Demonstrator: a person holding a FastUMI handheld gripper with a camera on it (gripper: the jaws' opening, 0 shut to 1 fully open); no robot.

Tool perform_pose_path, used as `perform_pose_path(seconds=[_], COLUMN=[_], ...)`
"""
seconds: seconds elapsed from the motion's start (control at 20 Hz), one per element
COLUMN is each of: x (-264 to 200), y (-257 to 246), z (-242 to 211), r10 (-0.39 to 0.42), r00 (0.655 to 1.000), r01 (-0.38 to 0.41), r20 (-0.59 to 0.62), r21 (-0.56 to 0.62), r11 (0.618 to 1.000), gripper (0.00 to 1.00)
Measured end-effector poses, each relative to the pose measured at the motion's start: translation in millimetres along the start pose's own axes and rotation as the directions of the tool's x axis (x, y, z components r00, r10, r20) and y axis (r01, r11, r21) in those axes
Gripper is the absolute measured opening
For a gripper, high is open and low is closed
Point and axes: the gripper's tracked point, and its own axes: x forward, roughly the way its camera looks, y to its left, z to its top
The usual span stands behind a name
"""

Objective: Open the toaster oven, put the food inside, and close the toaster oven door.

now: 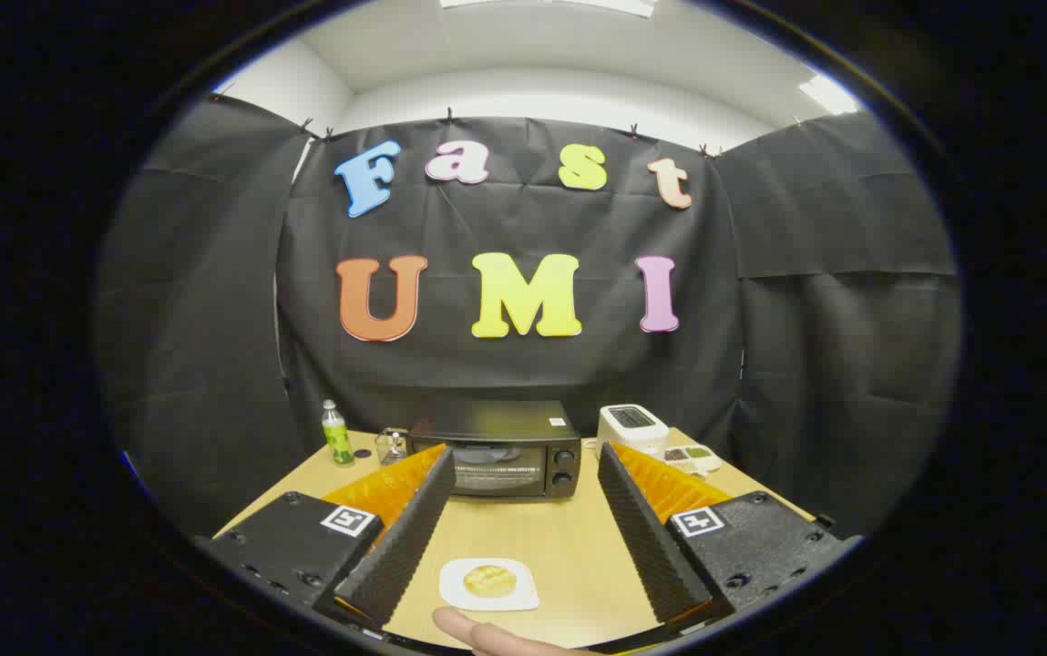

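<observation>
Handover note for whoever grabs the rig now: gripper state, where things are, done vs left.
Gripper: open, fingers wide apart, holding nothing.
Food: on a white plate on the table, between the fingers.
Toaster oven: beyond the fingers at the table's far side, door shut.
Done: nothing yet.
Left: open the door, put the food inside, close the door.

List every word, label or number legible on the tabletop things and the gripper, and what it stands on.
Toaster oven: small white sticker on top, too small to read.
Bottle: green label, blurred.
Gripper: a square black-and-white marker on each side, a pattern with no words. Its fingers stand open, with the plate of food between them.
No text here is legible.
</observation>
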Motion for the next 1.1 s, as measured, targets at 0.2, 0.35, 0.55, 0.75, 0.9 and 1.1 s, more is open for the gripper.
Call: perform_pose_path(seconds=[0.2, 0.35, 0.55, 0.75, 0.9, 1.1], x=[-4.4, -8.2, -13.1, -22.5, -33.7, -40.3], y=[-6.9, -11.5, -7.9, -2.0, 1.5, 9.7], z=[3.1, 6.4, 6.0, 8.9, 16.3, 16.5], r10=[-0.007, -0.011, -0.004, 0.005, -0.003, -0.012], r00=[1.0, 1.0, 1.0, 1.0, 1.0, 0.998], r01=[0.007, 0.011, 0.004, -0.005, 0.004, 0.013], r20=[-0.002, 0.007, -0.013, -0.013, 0.024, 0.054], r21=[-0.003, 0.009, 0.01, -0.015, -0.026, -0.019], r11=[1.0, 1.0, 1.0, 1.0, 1.0, 1.0], gripper=[1.0, 1.0, 1.0, 1.0, 1.0, 1.0])
